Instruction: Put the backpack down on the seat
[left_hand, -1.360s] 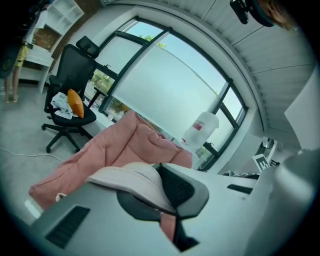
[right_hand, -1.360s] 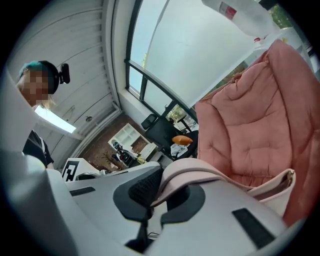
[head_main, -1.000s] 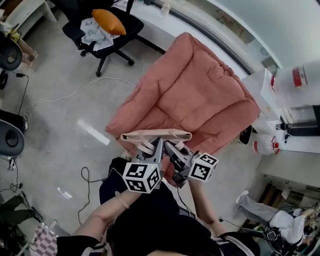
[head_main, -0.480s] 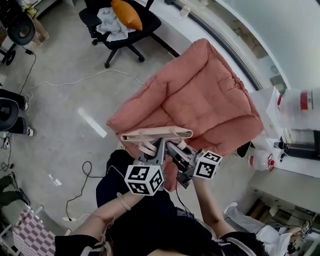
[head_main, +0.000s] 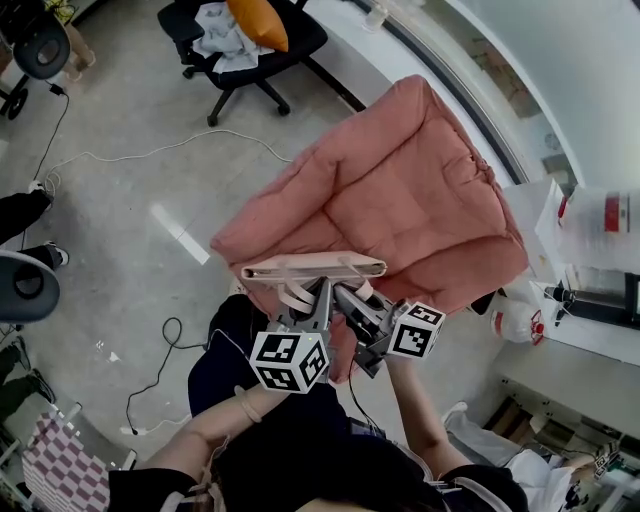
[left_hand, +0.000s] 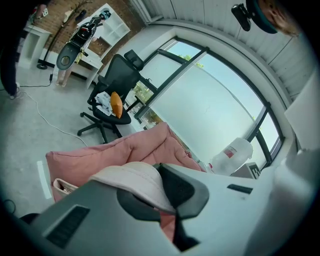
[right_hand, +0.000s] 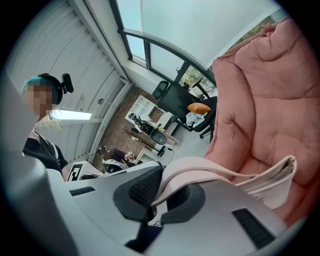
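A pale beige backpack (head_main: 312, 268) hangs from its straps over the near edge of the pink padded seat (head_main: 400, 200). My left gripper (head_main: 310, 296) is shut on one strap (left_hand: 135, 182), whose cloth is pinched between the dark pads. My right gripper (head_main: 346, 298) is shut on the other strap (right_hand: 200, 170), close beside the left. In the right gripper view the backpack's open top (right_hand: 270, 182) sits just before the seat cushion (right_hand: 260, 100). The left gripper view shows a corner of the backpack (left_hand: 60, 186) below the seat (left_hand: 115, 152).
A black office chair (head_main: 245, 40) with an orange cushion stands beyond the seat. A white cable (head_main: 150, 155) runs over the grey floor at the left. A white desk with a large water bottle (head_main: 600, 215) flanks the seat's right side, and a jug (head_main: 510, 322) sits below it.
Both grippers and the backpack have sunk slightly toward the seat's near edge. Both grips on the straps are unchanged.
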